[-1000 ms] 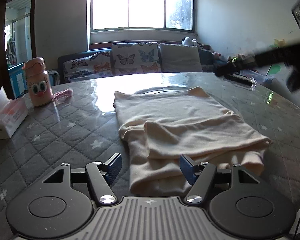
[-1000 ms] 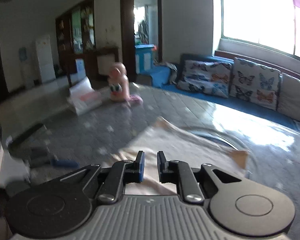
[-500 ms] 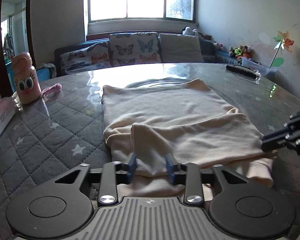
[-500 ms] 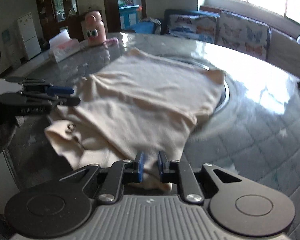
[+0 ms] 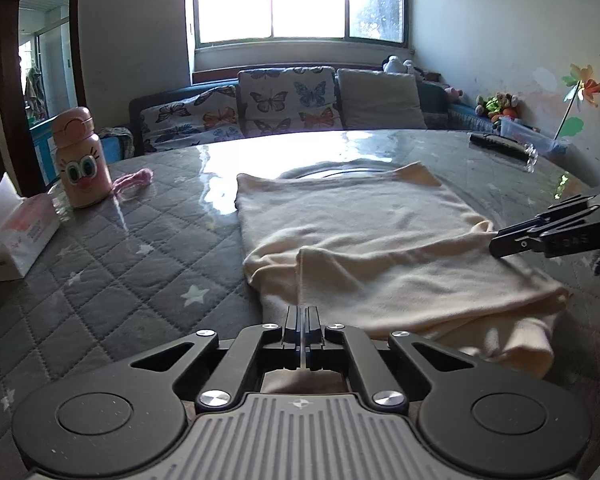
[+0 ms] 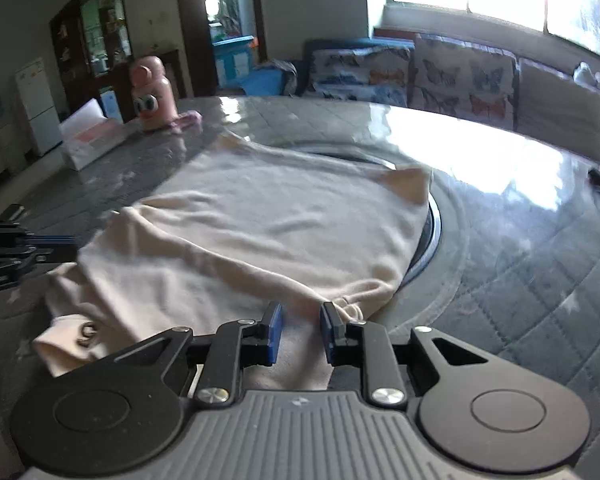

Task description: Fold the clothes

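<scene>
The cream garment (image 5: 364, 248) lay soft and limp on the surface (image 5: 120, 264), likely light and best gripped at its near edge. The left tongs (image 5: 301, 320) were pinched on that edge; the right tongs (image 6: 300, 318) stood apart, straddling a bunched fold.

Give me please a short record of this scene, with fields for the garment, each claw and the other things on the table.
garment: cream knitted garment, lying flat, partly folded, on the grey quilted star-pattern table cover
left claw: shut on the near edge of the garment
right claw: open, fingers on either side of a bunched edge of the garment
bottle: pink cartoon-face bottle, upright, far left of the garment
tissues: white tissue box, near the bottle
remote: black remote control, far right on the table
</scene>
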### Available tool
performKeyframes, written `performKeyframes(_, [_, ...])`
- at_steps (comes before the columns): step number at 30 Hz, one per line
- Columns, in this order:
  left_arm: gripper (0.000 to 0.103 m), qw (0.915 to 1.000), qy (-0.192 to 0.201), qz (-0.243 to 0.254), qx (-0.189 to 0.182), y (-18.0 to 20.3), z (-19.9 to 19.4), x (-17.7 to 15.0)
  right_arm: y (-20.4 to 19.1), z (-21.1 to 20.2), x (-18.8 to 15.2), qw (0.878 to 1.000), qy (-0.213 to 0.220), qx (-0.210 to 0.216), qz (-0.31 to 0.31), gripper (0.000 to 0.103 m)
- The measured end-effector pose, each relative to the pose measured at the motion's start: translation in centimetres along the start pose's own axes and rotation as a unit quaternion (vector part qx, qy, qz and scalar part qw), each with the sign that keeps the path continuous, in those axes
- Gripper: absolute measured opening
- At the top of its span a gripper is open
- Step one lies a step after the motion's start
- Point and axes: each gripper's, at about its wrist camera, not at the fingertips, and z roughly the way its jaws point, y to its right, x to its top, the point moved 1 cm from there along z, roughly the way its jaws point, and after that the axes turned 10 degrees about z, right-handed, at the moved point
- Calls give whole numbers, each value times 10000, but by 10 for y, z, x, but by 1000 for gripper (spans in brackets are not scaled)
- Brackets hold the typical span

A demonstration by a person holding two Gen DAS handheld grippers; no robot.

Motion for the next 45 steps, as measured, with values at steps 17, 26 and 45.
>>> performKeyframes(17, [29,9998,-22,-143,-130,5,19,24,-29,-17,-3,9984,146,405,-374,36])
performKeyframes(26, [6,9998,-88,-119,-141,4,19,14,-53,-26,-24,9931,1,797,-861,36])
performKeyframes(45, [8,9990,-369,-231,-128,-5,8,23,-46,-35,-22,9927,61,893,-804,36])
